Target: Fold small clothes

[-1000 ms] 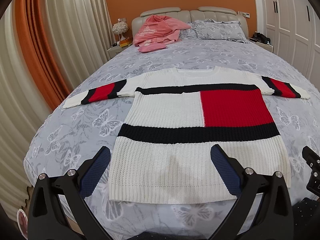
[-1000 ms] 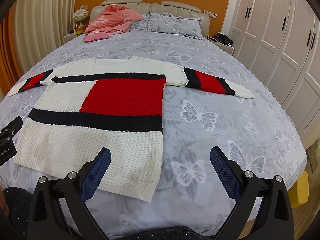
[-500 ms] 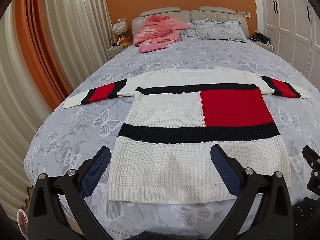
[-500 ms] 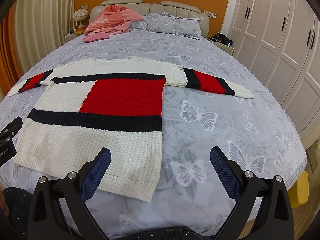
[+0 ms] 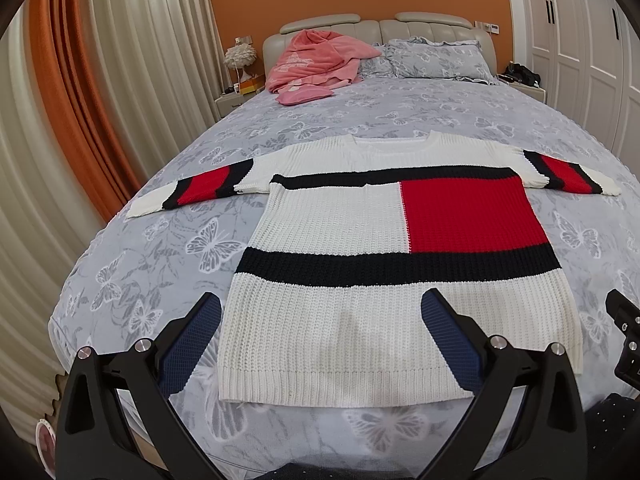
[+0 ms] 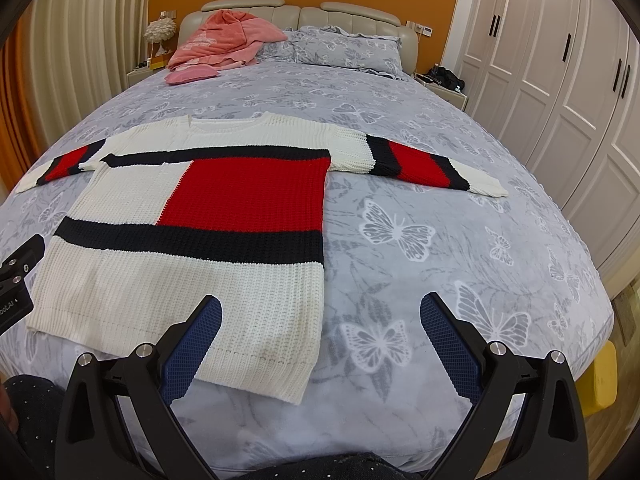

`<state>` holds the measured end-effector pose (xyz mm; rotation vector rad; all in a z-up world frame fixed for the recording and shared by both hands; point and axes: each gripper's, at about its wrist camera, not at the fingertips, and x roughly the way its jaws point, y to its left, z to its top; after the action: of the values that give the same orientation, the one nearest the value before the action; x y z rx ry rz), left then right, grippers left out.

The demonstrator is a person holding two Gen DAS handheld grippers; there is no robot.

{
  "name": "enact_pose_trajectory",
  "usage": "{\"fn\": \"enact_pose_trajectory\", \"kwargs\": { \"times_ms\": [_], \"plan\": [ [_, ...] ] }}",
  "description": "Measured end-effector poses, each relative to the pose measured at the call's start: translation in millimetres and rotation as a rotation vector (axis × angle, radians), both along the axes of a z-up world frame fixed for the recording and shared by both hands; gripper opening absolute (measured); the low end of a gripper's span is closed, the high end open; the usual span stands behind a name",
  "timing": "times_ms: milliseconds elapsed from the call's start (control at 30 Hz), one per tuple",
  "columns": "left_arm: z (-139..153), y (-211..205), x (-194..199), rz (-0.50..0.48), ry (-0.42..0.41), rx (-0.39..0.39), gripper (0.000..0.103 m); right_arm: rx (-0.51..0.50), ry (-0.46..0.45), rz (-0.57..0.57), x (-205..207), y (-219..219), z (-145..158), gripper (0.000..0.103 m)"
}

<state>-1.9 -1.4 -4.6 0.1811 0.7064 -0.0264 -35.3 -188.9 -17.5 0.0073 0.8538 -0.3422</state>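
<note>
A knit sweater (image 5: 332,220), white with navy bands and a red block, lies flat on the bed with both sleeves spread out; it also shows in the right wrist view (image 6: 192,240). My left gripper (image 5: 320,308) is open and empty, hovering over the sweater's hem. My right gripper (image 6: 320,306) is open and empty, hovering above the hem's right corner and the bare cover beside it. Neither gripper touches the sweater.
The bed (image 6: 440,240) has a grey butterfly-print cover. A pink garment (image 5: 316,60) and grey pillows (image 5: 436,58) lie by the headboard. Curtains (image 5: 100,80) hang left. White wardrobe doors (image 6: 560,80) stand right. Nightstands flank the bed.
</note>
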Motion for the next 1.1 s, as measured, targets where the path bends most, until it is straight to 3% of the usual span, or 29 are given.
{"fn": "enact_pose_trajectory", "kwargs": {
  "times_ms": [467, 600, 667, 700, 867, 967, 1100],
  "plan": [
    [0.0, -0.7, -0.1, 0.0, 0.0, 0.0, 0.098, 0.006, 0.004, 0.001, 0.2, -0.8, -0.2, 0.098],
    [-0.4, 3.4, 1.8, -0.018, 0.024, -0.053, 0.098, 0.134, 0.034, -0.008, 4.1, -26.5, -0.5, 0.098],
    [-0.8, 14.6, 6.7, -0.033, 0.064, -0.147, 0.098, 0.309, 0.036, -0.042, 7.3, -66.7, -5.2, 0.098],
    [-1.4, 19.1, 8.5, -0.033, 0.076, -0.179, 0.098, 0.346, 0.04, -0.069, 10.0, -83.9, -8.8, 0.098],
    [-10.2, 47.6, 32.6, 0.032, 0.148, -0.364, 0.098, 0.398, 0.054, -0.293, 43.1, -223.6, -32.0, 0.098],
    [-11.6, 40.0, 53.8, 0.048, 0.143, -0.379, 0.098, 0.436, 0.016, -0.431, 72.1, -322.6, -43.8, 0.098],
    [-20.1, 13.9, 83.5, 0.026, 0.159, -0.364, 0.098, 0.508, -0.027, -0.58, 104.5, -419.9, -65.3, 0.097]
  ]
}}
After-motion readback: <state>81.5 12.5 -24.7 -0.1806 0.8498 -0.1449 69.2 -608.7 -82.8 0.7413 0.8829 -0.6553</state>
